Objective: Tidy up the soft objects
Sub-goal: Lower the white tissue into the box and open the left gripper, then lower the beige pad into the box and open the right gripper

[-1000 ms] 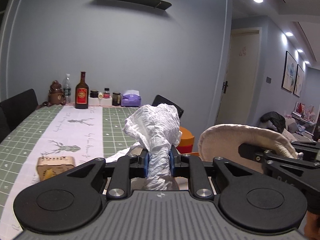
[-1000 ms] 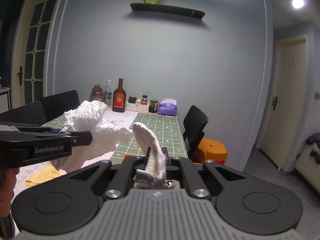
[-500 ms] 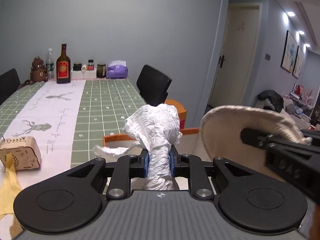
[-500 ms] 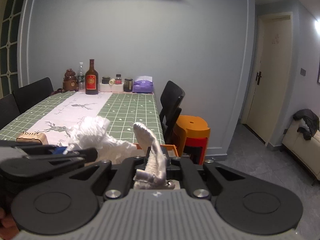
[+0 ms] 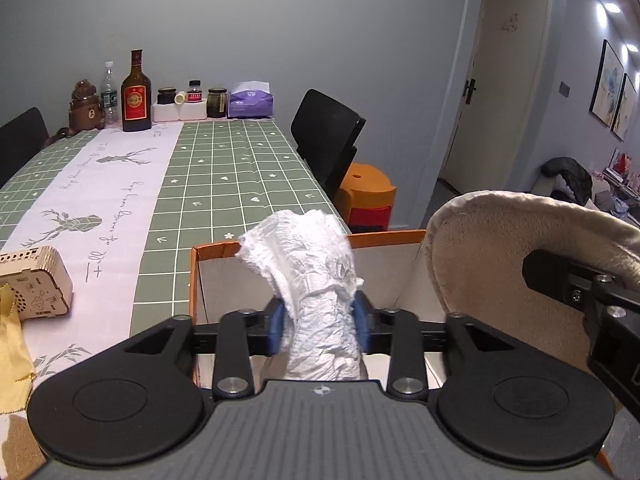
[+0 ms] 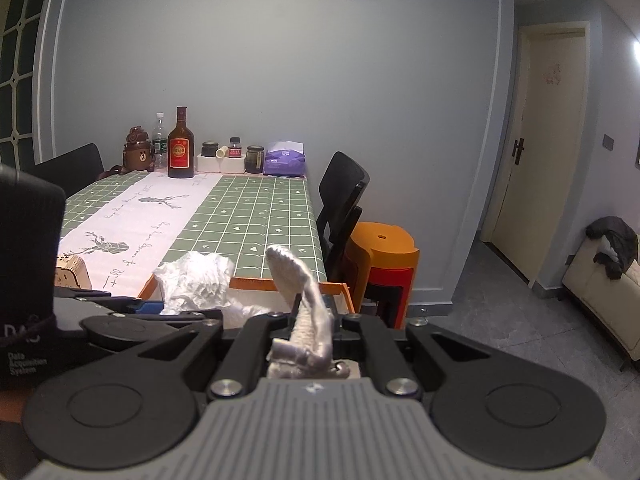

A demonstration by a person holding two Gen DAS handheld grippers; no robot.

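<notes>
My left gripper [image 5: 320,326] is shut on a crumpled white cloth [image 5: 310,256] and holds it over an open orange-rimmed cardboard box [image 5: 384,238] at the table's near right corner. My right gripper [image 6: 310,320] is shut on a beige plush cloth [image 6: 294,276], seen edge-on. The same plush cloth shows broad and tan in the left wrist view [image 5: 496,256], just right of the white cloth, beside the box. The white cloth [image 6: 196,280] and the box rim [image 6: 280,283] also show in the right wrist view.
A green checked tablecloth [image 5: 224,176] with a white runner covers the table. A small wooden box [image 5: 34,280] and a yellow cloth [image 5: 12,344] lie at the left. Bottles, jars and a purple tissue pack [image 5: 250,102] line the far edge. A black chair [image 5: 326,136] and orange stools [image 5: 366,196] stand right.
Both grippers have tilted downward and moved toward the table's near corner, cloths still held. The orange-rimmed box has come into full view under the white cloth.
</notes>
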